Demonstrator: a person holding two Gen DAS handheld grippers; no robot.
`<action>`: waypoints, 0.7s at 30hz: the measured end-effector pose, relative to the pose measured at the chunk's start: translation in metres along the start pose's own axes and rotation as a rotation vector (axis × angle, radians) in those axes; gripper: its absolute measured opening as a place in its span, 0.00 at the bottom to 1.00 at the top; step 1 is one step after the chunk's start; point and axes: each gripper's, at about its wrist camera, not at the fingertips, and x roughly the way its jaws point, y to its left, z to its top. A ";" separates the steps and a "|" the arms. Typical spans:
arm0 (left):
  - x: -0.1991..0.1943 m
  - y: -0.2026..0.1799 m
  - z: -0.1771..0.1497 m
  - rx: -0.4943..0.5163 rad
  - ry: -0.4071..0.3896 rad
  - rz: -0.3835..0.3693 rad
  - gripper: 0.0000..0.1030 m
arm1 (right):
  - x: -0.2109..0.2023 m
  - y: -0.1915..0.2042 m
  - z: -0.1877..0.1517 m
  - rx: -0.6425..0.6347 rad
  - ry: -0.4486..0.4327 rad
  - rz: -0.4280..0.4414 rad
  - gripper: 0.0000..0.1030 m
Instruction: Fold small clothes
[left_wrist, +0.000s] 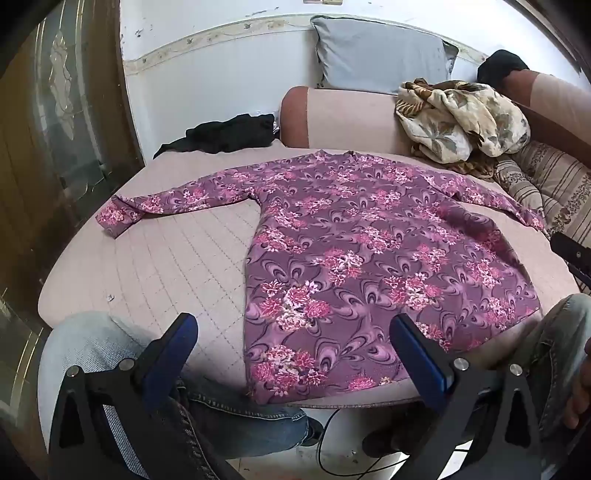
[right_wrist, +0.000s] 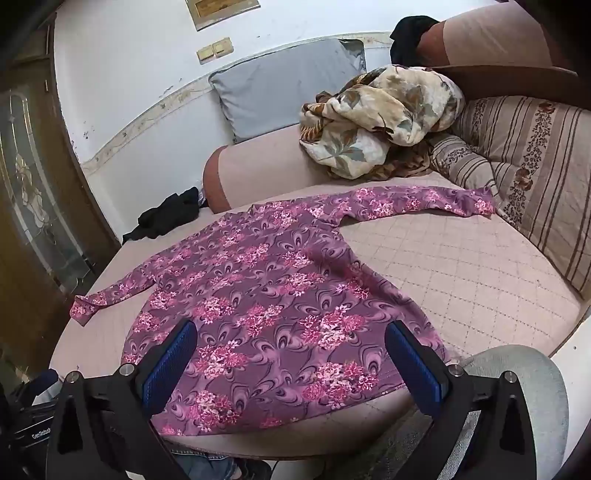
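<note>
**Floral top spread flat on quilted bed, both grippers held clear**

Pink quilted bed (left_wrist: 155, 258) is seen from its near edge, backed by a white wall with a patterned border strip. A wooden door with a glass panel (left_wrist: 62, 110) stands at the left. Against the wall a grey pillow (left_wrist: 376, 51) is propped above a pink bolster (left_wrist: 343, 118), on which a crumpled cream floral blanket (left_wrist: 458, 118) is heaped. A striped brown cushion (right_wrist: 524, 162) lies along the right side, and a black garment (left_wrist: 229, 136) is bunched at the far left corner of the bed.

The purple floral top (left_wrist: 354, 258) is laid flat in the middle of the bed, neckline toward the bolster, hem at the near edge, and both long sleeves stretched outward. The left cuff is turned back on itself. The fabric appears thin and smooth, printed with pink blossoms and swirls.

The left gripper (left_wrist: 291, 354) is held above the hem with its blue ribbed pads spread wide, nothing between them. The right gripper (right_wrist: 288, 362) is likewise spread wide over the lower body of the top, and contact with the cloth is not seen. Knees in faded jeans (left_wrist: 85, 339) are visible at the bed's edge.
</note>
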 end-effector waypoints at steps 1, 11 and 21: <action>0.000 0.000 0.000 0.008 -0.004 0.000 1.00 | 0.001 0.000 0.000 -0.001 0.000 -0.001 1.00; -0.017 -0.005 0.007 0.023 -0.008 0.033 1.00 | -0.019 0.021 0.007 -0.059 -0.005 -0.051 1.00; -0.059 -0.010 0.036 0.026 -0.029 0.039 1.00 | -0.057 0.055 0.027 -0.103 0.080 -0.076 1.00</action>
